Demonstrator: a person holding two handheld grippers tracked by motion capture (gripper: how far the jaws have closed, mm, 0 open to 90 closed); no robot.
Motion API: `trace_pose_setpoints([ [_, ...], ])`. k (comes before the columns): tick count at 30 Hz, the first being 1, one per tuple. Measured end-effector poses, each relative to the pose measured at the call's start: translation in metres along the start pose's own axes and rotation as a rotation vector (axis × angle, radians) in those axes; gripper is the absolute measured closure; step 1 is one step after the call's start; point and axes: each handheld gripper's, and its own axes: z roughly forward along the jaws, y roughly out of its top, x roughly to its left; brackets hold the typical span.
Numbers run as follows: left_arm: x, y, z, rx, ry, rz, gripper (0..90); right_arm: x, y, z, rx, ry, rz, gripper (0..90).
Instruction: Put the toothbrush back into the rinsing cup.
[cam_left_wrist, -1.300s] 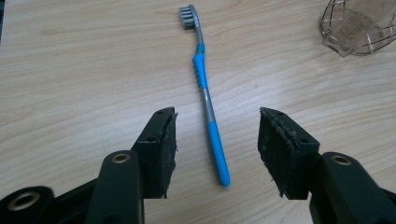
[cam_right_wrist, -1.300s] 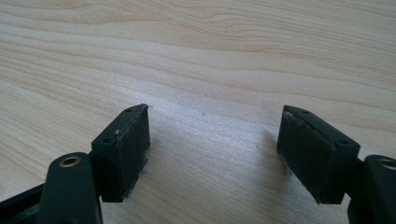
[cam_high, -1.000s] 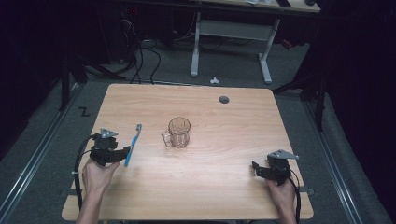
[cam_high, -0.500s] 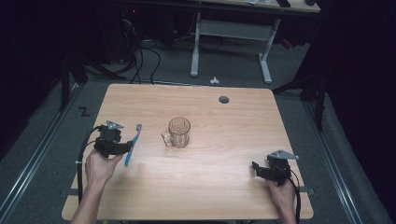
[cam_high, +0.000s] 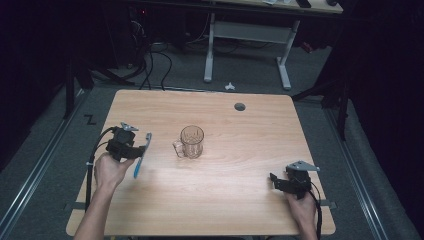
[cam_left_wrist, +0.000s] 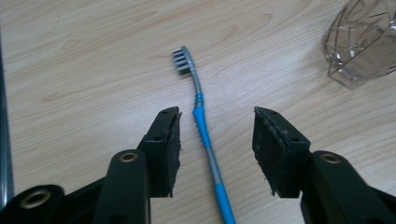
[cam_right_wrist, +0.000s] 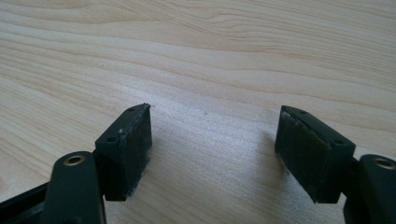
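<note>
Left claw (cam_left_wrist: 215, 140) released, jaws straddling blue toothbrush (cam_left_wrist: 201, 121) lying on bench (cam_high: 240, 150) beside glass mug (cam_high: 191, 142). Right claw (cam_right_wrist: 212, 154) released, empty. Toothbrush not yet gripped; likely mug-bound.

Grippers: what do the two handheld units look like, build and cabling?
Both are black. The left gripper and right gripper each carry a grey three-cornered top plate and trail a black cable. Each claw has two blocky black jaws with dark, worn pads and brass-coloured pivot rivets. Forearms are bare, no sleeves.
</note>
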Motion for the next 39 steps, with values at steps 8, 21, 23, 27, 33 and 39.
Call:
trace_pose_setpoints([
  [8, -0.004, 0.012, 0.012, 0.049, 0.017, 0.027, 50.0, 0.000, 0.000, 0.000, -0.003, 0.004, -0.006, 28.9],
  [21, 0.007, 0.022, 0.041, 0.115, 0.005, -0.018, 54.6, 0.000, 0.000, 0.000, -0.003, 0.005, -0.005, 28.9],
  [23, 0.009, 0.022, 0.046, 0.125, 0.006, -0.028, 56.0, 0.000, 0.000, 0.000, -0.002, 0.004, -0.003, 28.9],
  [27, 0.012, 0.022, 0.053, 0.145, -0.001, -0.043, 59.2, 0.000, 0.000, 0.000, -0.003, 0.005, -0.005, 28.9],
  [33, 0.014, 0.022, 0.060, 0.170, -0.026, -0.075, 59.3, 0.000, 0.000, 0.000, -0.003, 0.005, -0.004, 28.9],
  [39, 0.015, 0.022, 0.067, 0.190, -0.027, -0.087, 61.7, 0.000, 0.000, 0.000, -0.003, 0.004, -0.004, 28.8],
])
